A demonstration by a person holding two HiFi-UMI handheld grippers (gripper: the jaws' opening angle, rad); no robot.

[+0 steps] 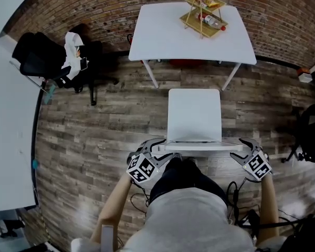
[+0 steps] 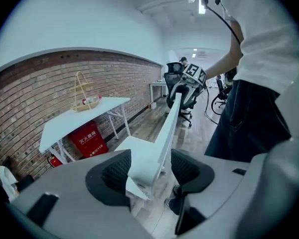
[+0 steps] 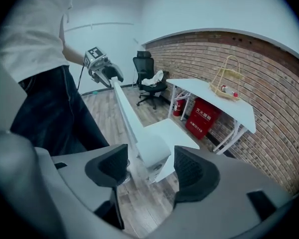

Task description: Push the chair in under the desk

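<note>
While the chair point(image 1: 194, 114) is being shown standing on the floor just short of the bench's point(image 1: 163, 35) near edge, its backrest point(image 1: 199, 147) is being bracketed at both ends. The left claw point(image 2: 149, 169) is being held agape with the backrest's left end between its pads and no squeeze showing. The right claw point(image 3: 150, 166) is being held just as wide around the right end. By the look of it, the taking-hold step is being played out, with the push itself not yet begun. Next, both claws are probably being called on to close on the backrest, or simply bear against it. It would then be driven straight toward the bench's near edge, evenly, so the chair is not being skewed. Room is being offered: the seat is being lined up between the bench's near legs point(image 1: 150, 73), with clearance either side and bare floor ahead. A red box point(image 2: 88, 138) is being seen under the bench's far edge, so the depth of the push is likely being limited there.
</note>
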